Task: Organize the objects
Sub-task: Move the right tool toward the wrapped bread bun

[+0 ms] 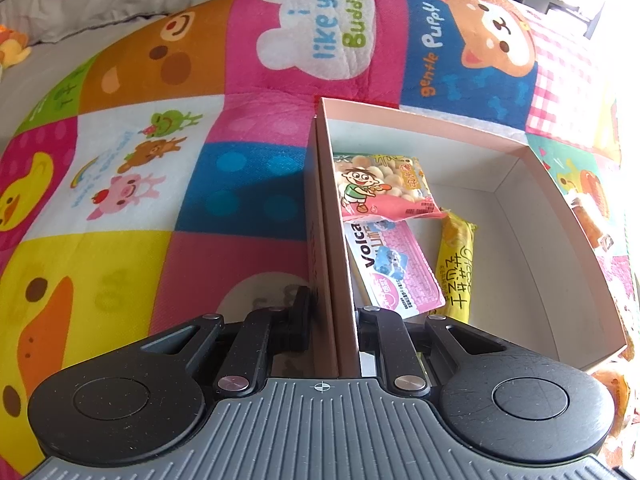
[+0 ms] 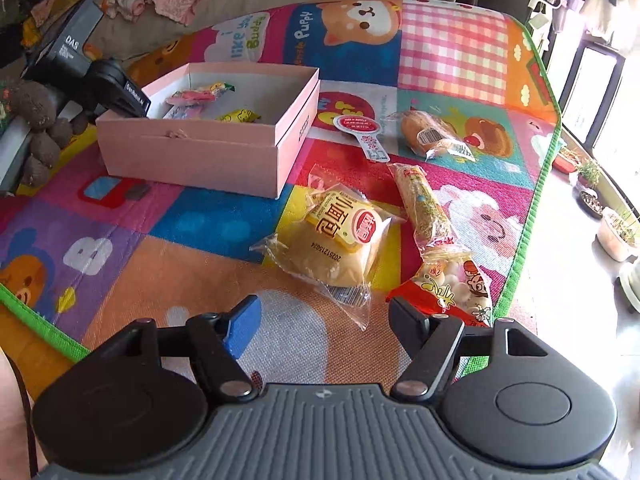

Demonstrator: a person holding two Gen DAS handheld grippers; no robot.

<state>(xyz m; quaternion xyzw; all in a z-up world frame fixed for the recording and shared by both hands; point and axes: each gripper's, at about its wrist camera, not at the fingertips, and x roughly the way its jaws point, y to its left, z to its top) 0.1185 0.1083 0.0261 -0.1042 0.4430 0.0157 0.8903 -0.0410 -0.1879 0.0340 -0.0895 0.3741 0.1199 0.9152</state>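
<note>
A pink cardboard box (image 1: pixel 520 184) lies on a colourful play mat. My left gripper (image 1: pixel 334 312) is shut on the box's near side wall (image 1: pixel 332 220), one finger outside and one inside. Inside the box lie a biscuit bag (image 1: pixel 380 184), a pink Volca packet (image 1: pixel 396 272) and a yellow stick snack (image 1: pixel 456 264). In the right wrist view the box (image 2: pixel 192 156) sits at the left. My right gripper (image 2: pixel 324 316) is open and holds nothing, just short of a yellow bread packet (image 2: pixel 340 236). A red biscuit bag (image 2: pixel 460 284) lies by its right finger.
A long wrapped roll (image 2: pixel 420 200), a wrapped bun (image 2: pixel 432 132) and a red-and-white round packet (image 2: pixel 360 128) lie on the mat (image 2: pixel 200 264) right of the box. The mat's green edge (image 2: pixel 532 200) borders bare floor with plant pots (image 2: pixel 616 236). Plush toys and clothes sit at the left and back.
</note>
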